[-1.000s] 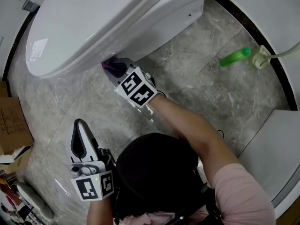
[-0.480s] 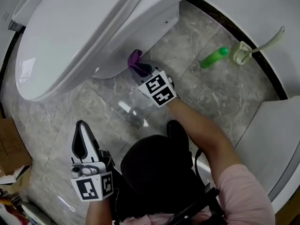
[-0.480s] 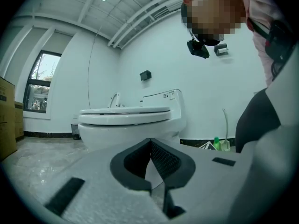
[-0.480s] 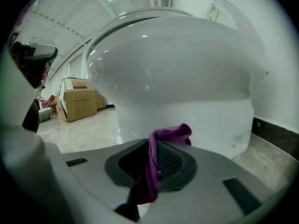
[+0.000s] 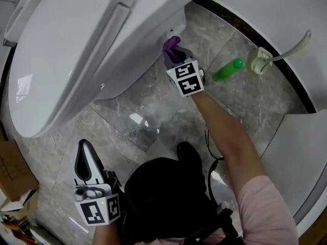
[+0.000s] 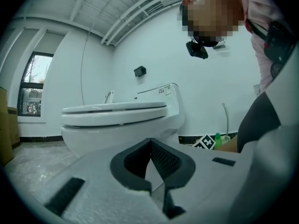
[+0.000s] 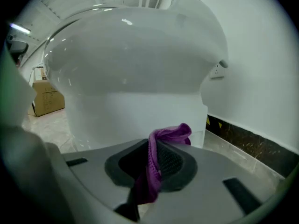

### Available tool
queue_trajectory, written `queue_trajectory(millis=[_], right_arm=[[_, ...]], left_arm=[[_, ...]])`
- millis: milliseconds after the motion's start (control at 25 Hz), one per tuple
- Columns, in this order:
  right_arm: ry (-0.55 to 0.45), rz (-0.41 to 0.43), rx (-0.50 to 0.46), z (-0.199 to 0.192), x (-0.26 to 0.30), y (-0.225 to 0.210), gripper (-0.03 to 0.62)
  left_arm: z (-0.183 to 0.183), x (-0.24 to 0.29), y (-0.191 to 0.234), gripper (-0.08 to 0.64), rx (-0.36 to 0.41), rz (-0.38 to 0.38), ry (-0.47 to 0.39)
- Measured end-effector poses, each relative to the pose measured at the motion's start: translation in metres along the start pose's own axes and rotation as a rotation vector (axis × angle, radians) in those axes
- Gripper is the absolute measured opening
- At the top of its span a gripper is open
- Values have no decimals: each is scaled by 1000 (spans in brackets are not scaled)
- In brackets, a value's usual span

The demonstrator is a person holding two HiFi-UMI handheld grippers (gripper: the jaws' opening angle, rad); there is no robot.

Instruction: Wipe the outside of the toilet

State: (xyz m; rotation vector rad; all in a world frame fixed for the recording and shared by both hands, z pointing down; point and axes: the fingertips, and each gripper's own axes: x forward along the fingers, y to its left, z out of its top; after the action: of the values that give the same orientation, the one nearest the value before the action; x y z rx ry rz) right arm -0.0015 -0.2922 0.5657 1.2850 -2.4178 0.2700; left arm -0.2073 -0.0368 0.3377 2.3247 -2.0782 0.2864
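Observation:
A white toilet [image 5: 92, 40] with its lid down fills the upper left of the head view. My right gripper [image 5: 172, 49] is shut on a purple cloth [image 5: 172, 46] and holds it against the toilet's side, near the back of the base. In the right gripper view the purple cloth [image 7: 161, 148] is pinched between the jaws, right in front of the white toilet base [image 7: 135, 115]. My left gripper [image 5: 84, 154] hangs low over the floor at the bottom left, jaws shut with nothing between them. The left gripper view has the toilet [image 6: 121, 120] side-on.
A green bottle [image 5: 227, 69] lies on the grey marble floor [image 5: 127, 116] to the right of the toilet, beside a pale toilet-brush holder [image 5: 260, 59]. A dark skirting strip [image 5: 265, 52] runs along the white wall. A cardboard box [image 5: 13, 172] sits at the left edge.
My right gripper has slid the purple cloth along the toilet's side from under the bowl's front toward the back of the base. The left gripper has barely moved.

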Motion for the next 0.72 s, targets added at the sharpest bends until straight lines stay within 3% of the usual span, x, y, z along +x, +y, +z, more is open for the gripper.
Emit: queue_trajectory(millis=[240, 720], right_arm=[[33, -13, -6, -15, 37, -24, 57], [23, 26, 22, -16, 71, -12, 58]], left_arm=[[-10, 12, -6, 8, 32, -3, 42], [-20, 19, 0, 8, 38, 17, 85]])
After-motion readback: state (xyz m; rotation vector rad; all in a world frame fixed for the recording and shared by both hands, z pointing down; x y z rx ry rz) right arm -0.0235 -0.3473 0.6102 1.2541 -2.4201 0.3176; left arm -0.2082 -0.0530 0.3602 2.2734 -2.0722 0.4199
